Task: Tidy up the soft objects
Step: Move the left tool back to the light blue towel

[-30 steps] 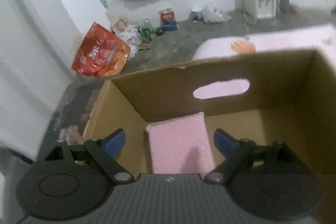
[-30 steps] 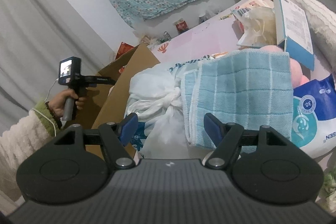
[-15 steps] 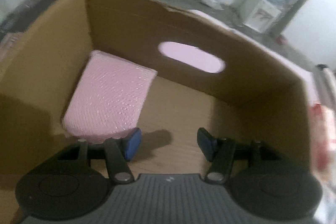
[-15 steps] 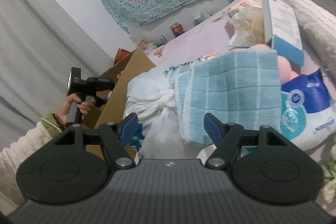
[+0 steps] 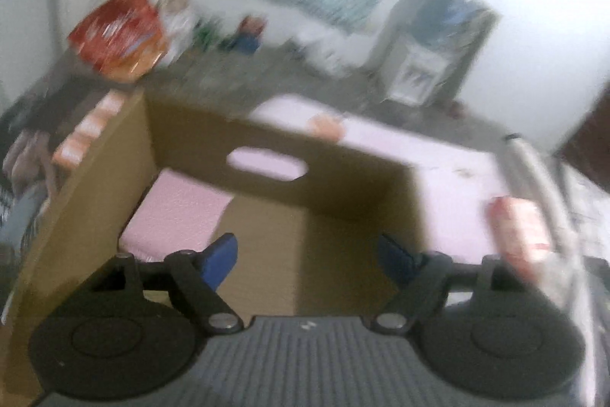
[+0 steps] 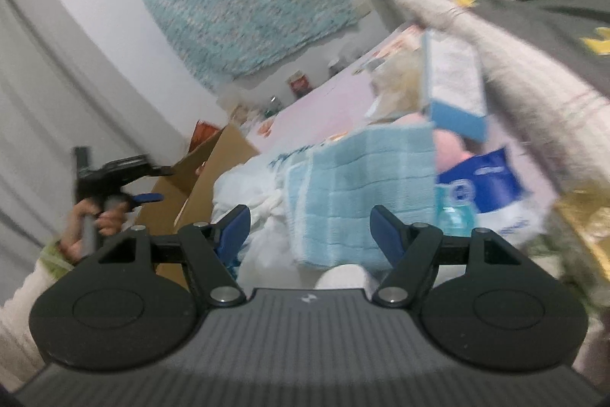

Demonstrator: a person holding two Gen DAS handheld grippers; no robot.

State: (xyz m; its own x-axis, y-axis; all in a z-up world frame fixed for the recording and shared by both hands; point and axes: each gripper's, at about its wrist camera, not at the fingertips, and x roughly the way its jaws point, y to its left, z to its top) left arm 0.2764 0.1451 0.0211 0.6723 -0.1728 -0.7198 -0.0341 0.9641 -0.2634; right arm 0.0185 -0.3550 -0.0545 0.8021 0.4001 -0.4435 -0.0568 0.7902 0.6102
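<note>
In the blurred left wrist view, my left gripper (image 5: 307, 260) is open and empty above the open cardboard box (image 5: 99, 185). A pink soft pack (image 5: 179, 216) lies in the box's left part. In the right wrist view, my right gripper (image 6: 310, 229) is open and empty, just short of a folded light-blue towel (image 6: 362, 189) on the pink bed. A knotted white plastic bag (image 6: 248, 189) lies left of the towel. A blue-and-white soft pack (image 6: 484, 185) lies to its right. The box (image 6: 206, 174) and my left gripper (image 6: 148, 197) show at the left.
A blue-and-white carton (image 6: 455, 82) and a pink soft item (image 6: 450, 143) sit behind the towel. A rolled cream blanket (image 6: 533, 79) lies at the right. A white roll (image 6: 343, 279) is just under my right gripper. On the floor lie a red bag (image 5: 118, 33) and bottles.
My left gripper has lifted and pulled back from inside the box, and its fingers have opened wider. My right gripper has tilted and moved slightly closer to the towel.
</note>
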